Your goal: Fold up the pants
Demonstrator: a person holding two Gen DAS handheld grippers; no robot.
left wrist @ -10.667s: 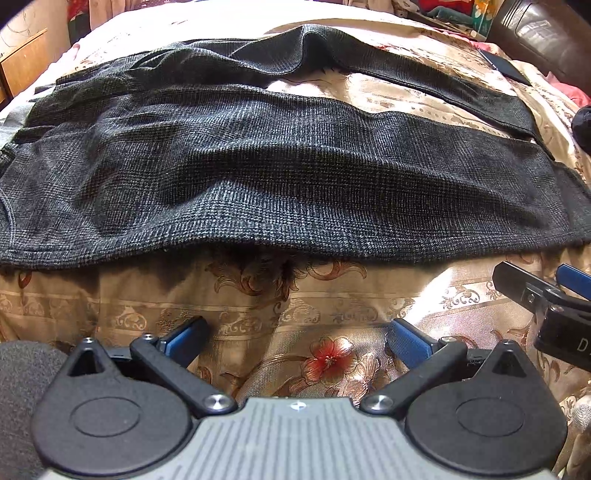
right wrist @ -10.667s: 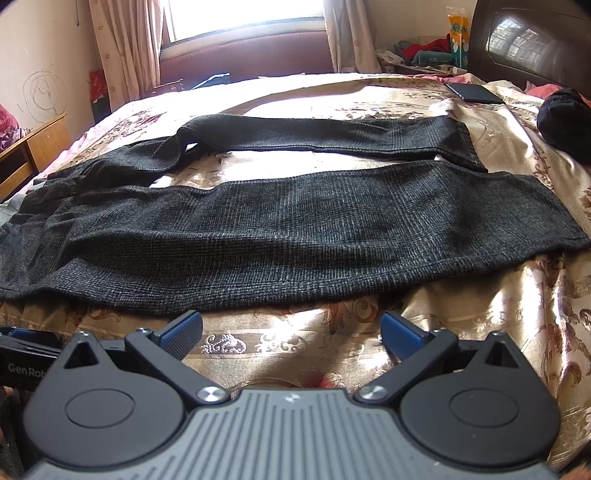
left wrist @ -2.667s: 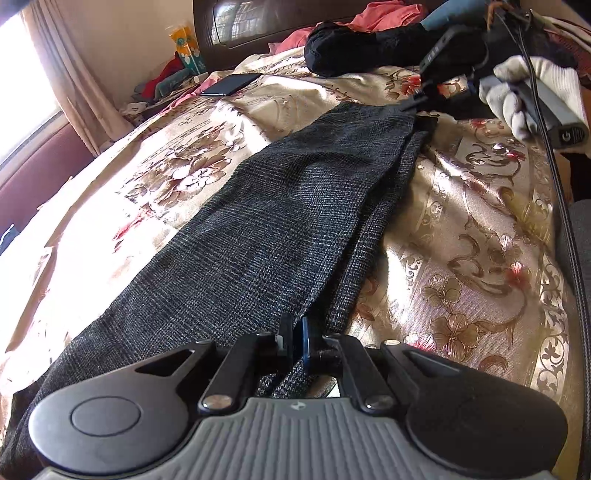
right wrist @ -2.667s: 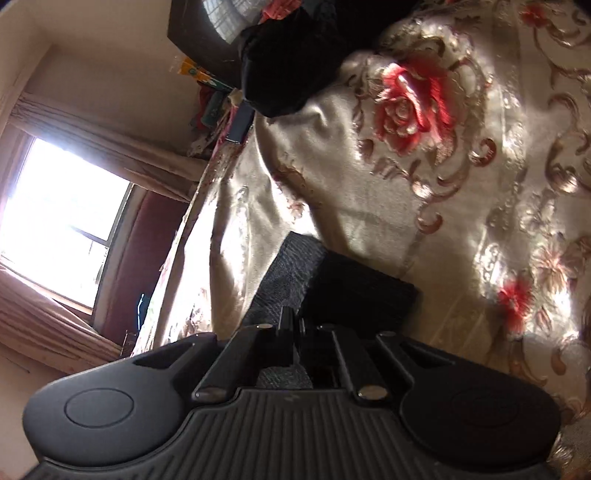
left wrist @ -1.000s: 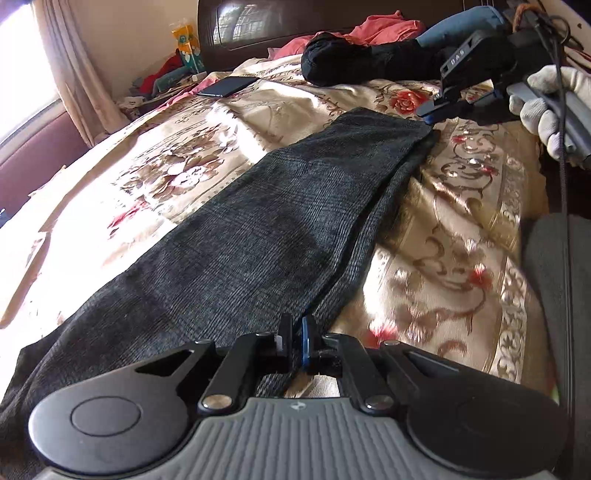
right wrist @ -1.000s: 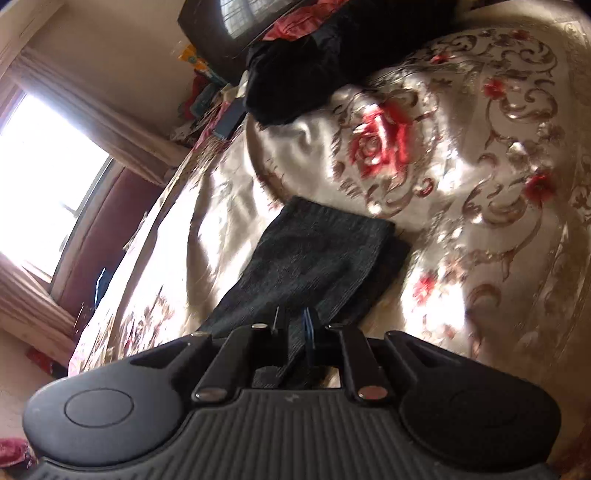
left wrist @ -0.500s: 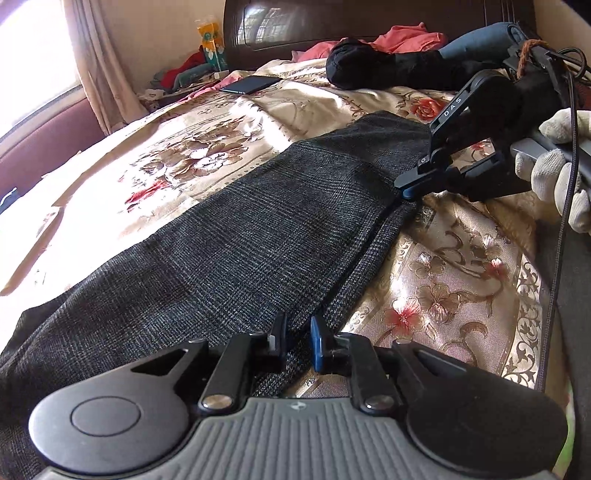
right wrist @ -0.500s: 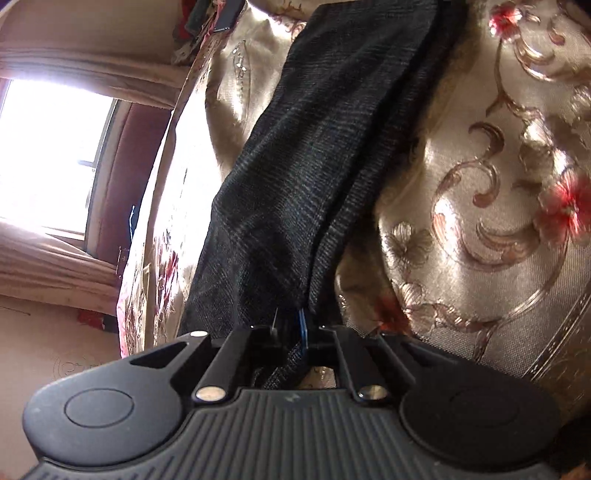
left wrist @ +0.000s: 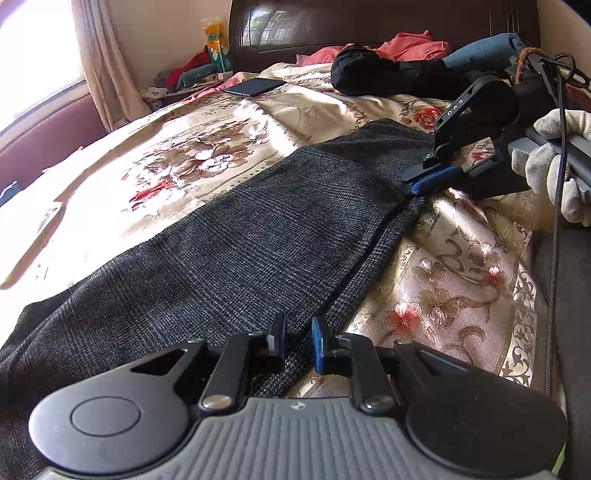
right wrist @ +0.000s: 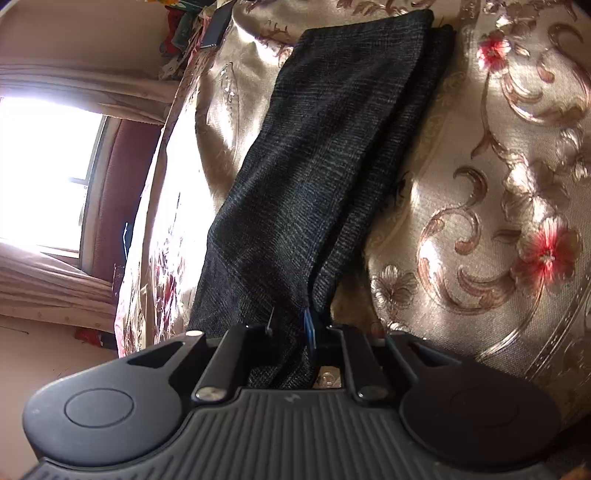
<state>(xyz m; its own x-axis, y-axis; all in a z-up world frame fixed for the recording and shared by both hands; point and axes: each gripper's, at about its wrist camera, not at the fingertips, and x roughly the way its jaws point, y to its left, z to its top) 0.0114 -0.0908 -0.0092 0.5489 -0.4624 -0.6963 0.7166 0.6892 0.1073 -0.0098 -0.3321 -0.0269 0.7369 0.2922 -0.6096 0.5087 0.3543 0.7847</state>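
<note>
The dark grey checked pants [left wrist: 258, 240] lie lengthwise on the floral bedspread [left wrist: 461, 277], one leg folded over the other. My left gripper [left wrist: 298, 328] sits low at their near edge. Its jaws stand a little apart, with the edge lying loose between them. In the left wrist view my right gripper [left wrist: 424, 184], in a white-gloved hand [left wrist: 554, 166], pinches the same edge near the leg ends. In the right wrist view the pants [right wrist: 332, 147] run away from my right gripper [right wrist: 290, 325]; the fabric fills the gap between its pads, and the jaws are opening slightly.
A black bundle of clothing [left wrist: 388, 77], pink and blue clothes and a dark headboard [left wrist: 369, 26] lie beyond the leg ends. A dark phone [left wrist: 255, 86] rests on the bedspread at the far left. The bed's near edge drops off at the right.
My left jaws, pinched shut on the pants edge a second ago, have parted. My right gripper has rolled and come down along that edge, closer to my left gripper, with fabric still between its pads.
</note>
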